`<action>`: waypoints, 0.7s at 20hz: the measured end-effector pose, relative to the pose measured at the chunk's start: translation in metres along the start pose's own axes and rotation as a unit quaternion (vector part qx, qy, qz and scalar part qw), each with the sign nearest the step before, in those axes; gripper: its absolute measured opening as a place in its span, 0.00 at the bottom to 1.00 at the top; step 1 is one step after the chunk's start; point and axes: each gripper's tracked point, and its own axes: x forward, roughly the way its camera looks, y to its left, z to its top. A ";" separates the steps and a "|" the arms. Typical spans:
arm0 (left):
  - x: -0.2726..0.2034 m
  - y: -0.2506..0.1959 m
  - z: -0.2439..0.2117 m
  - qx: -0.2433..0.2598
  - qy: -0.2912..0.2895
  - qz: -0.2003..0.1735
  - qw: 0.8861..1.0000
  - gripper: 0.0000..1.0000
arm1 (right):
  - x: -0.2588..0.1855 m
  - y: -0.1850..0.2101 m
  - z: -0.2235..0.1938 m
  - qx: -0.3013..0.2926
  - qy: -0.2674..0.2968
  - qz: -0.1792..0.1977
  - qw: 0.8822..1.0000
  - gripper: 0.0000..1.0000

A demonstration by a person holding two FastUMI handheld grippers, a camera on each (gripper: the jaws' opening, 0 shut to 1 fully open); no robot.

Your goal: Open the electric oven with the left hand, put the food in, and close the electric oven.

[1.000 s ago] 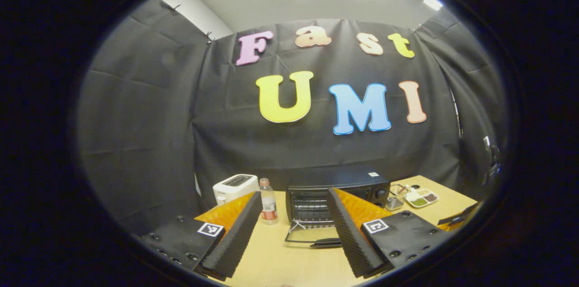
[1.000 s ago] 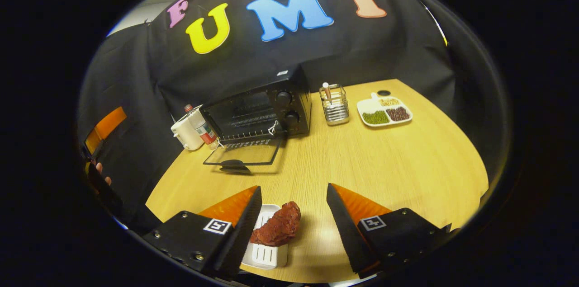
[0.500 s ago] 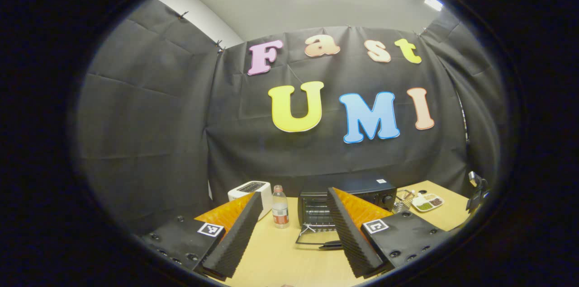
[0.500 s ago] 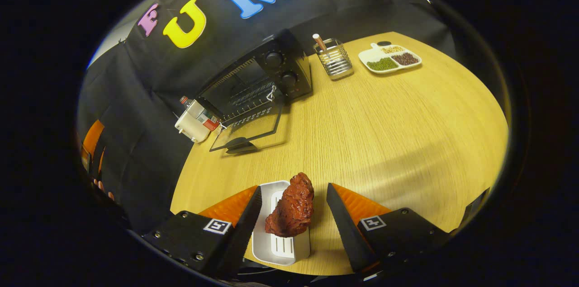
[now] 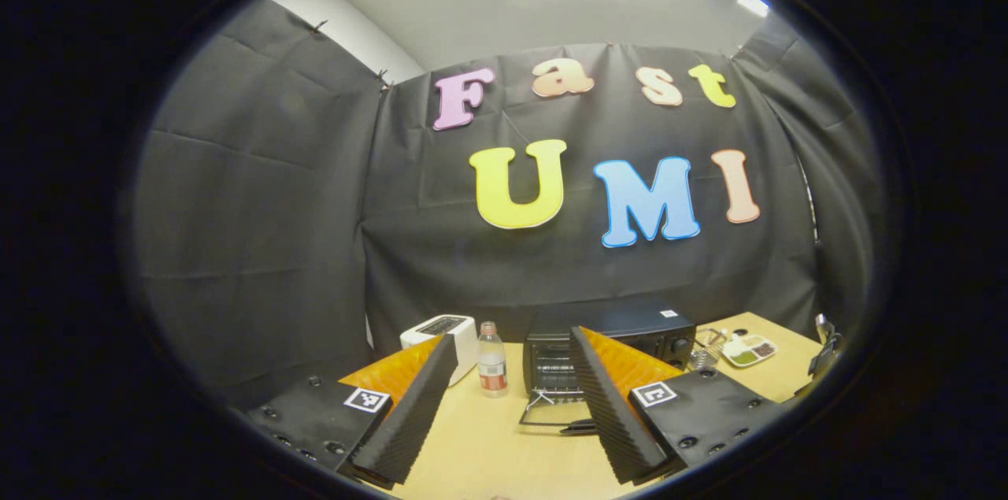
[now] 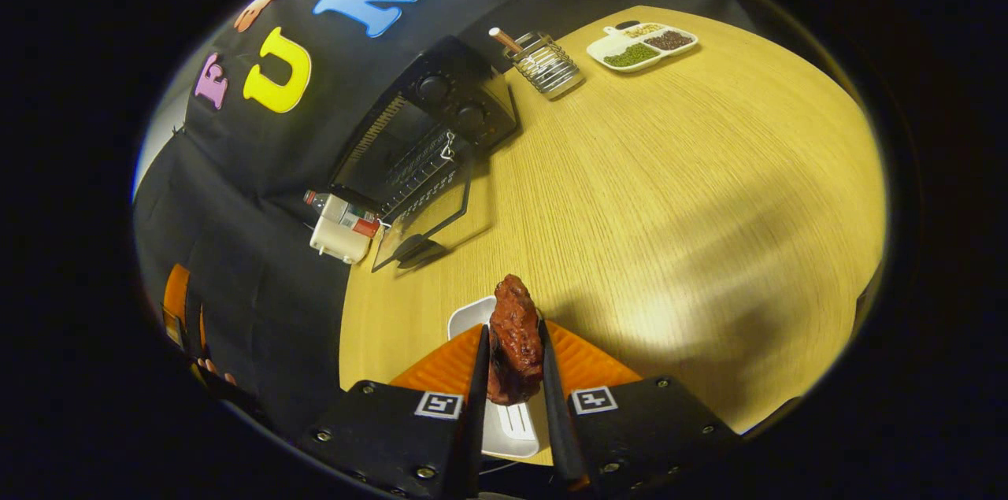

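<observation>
The black electric oven (image 6: 425,118) stands at the back of the wooden table with its glass door (image 6: 425,220) folded down flat; in the left gripper view the oven (image 5: 606,338) is far ahead. A reddish-brown piece of food (image 6: 513,338) sits over a small white dish (image 6: 504,413) at the table's near edge. My right gripper (image 6: 512,374) is shut on the food, both fingers pressing its sides. My left gripper (image 5: 512,398) hangs open and empty, well back from the oven.
A white toaster (image 5: 439,335) and a small bottle (image 5: 492,370) stand left of the oven. Right of it are a wire holder (image 6: 547,63) and a white divided plate (image 6: 642,47) of beans. The other gripper and a hand (image 6: 197,335) are off the table's left edge.
My right gripper has closed from open onto the food and tilted over it. The left gripper drifted slightly back and stayed open.
</observation>
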 end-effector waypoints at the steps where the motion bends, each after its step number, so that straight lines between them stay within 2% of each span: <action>1: 0.000 -0.001 -0.002 0.000 0.001 -0.002 1.000 1.00 | -0.002 0.009 -0.002 0.011 -0.006 0.005 1.000 0.24; 2: 0.001 -0.001 -0.002 0.000 0.000 -0.002 1.000 1.00 | -0.006 0.006 0.003 0.016 -0.007 0.005 1.000 0.15; 3: 0.002 -0.001 -0.002 -0.001 -0.001 -0.003 1.000 1.00 | -0.011 0.008 0.003 0.022 -0.009 0.006 1.000 0.14; 4: 0.003 -0.002 -0.002 -0.003 0.000 -0.005 1.000 1.00 | -0.011 0.010 0.003 0.022 -0.006 0.010 1.000 0.09; 8: 0.007 0.000 -0.004 -0.007 -0.001 -0.007 1.000 1.00 | -0.016 0.021 0.012 0.018 -0.016 0.016 1.000 0.08; 14: 0.016 0.007 -0.011 -0.017 0.003 -0.014 1.000 1.00 | -0.022 0.061 0.049 0.043 -0.054 0.049 0.996 0.08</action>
